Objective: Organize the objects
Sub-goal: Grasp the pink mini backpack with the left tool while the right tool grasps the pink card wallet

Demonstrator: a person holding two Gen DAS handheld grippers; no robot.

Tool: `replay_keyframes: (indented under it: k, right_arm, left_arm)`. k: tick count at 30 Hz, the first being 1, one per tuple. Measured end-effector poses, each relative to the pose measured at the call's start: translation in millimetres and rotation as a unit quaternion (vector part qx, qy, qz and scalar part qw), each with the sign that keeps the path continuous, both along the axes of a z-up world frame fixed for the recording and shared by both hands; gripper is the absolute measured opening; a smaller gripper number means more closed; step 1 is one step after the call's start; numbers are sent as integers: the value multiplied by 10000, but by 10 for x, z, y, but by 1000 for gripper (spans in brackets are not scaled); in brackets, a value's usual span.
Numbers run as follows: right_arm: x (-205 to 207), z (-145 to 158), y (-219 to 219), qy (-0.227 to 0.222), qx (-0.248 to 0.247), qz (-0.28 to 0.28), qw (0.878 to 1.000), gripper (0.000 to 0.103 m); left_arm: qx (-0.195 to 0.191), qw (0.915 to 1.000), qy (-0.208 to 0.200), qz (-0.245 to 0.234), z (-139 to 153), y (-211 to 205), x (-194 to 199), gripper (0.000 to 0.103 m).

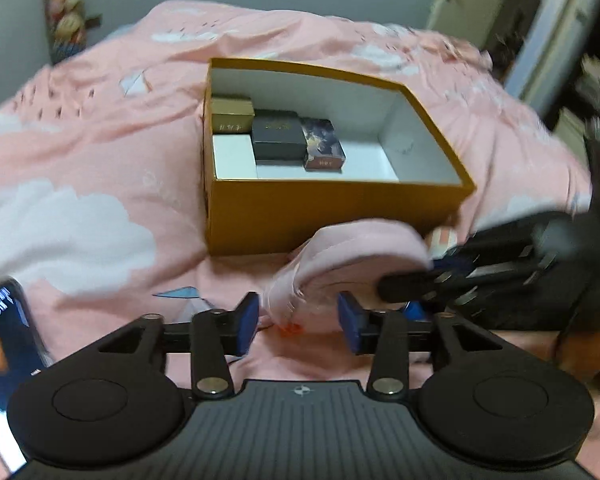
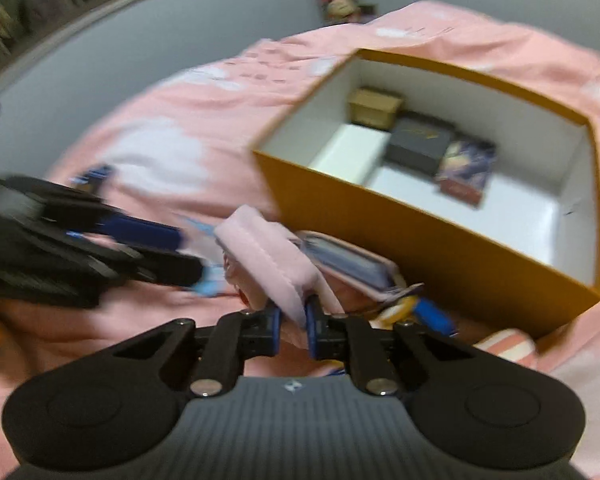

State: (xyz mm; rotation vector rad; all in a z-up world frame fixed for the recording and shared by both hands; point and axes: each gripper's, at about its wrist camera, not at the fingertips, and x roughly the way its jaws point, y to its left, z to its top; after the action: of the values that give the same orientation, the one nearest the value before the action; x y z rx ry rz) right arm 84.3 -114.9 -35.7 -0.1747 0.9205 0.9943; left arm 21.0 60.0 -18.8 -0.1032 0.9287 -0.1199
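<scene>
Right gripper [image 2: 291, 326] clamped on the pink pouch [image 2: 276, 264]; left gripper [image 1: 298, 322] spread open, holding nothing.

We see the pouch's padded pink edge pinched between our right fingers, the rest of it running ahead of them over the pink bedspread [image 1: 100, 128]. Past the fingertips sits the open orange box [image 1: 332, 212], holding a gold box [image 1: 232, 116], a black box [image 1: 278, 136] and a dark patterned box [image 1: 324, 144]. Phone [image 1: 4, 356] left of our left fingers.

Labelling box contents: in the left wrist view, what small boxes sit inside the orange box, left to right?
Inside the orange box: gold small box → black small box → dark patterned small box. They sit in a row toward the box's left side; the right part shows only bare white floor.
</scene>
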Motion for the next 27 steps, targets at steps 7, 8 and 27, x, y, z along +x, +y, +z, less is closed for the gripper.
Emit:
replay_keyframes:
  k: [7, 8, 27]
  right_arm:
    - [200, -283, 251, 751, -25, 176, 9970, 13]
    - [229, -322, 273, 759, 21, 127, 9970, 13]
    - [249, -349, 25, -1401, -1038, 185, 9845, 40]
  left_arm:
    - [431, 9986, 63, -295, -283, -133, 115, 68]
    - [512, 9984, 103, -238, -330, -136, 146, 66]
    - [-326, 9975, 460, 424, -649, 57, 429, 48]
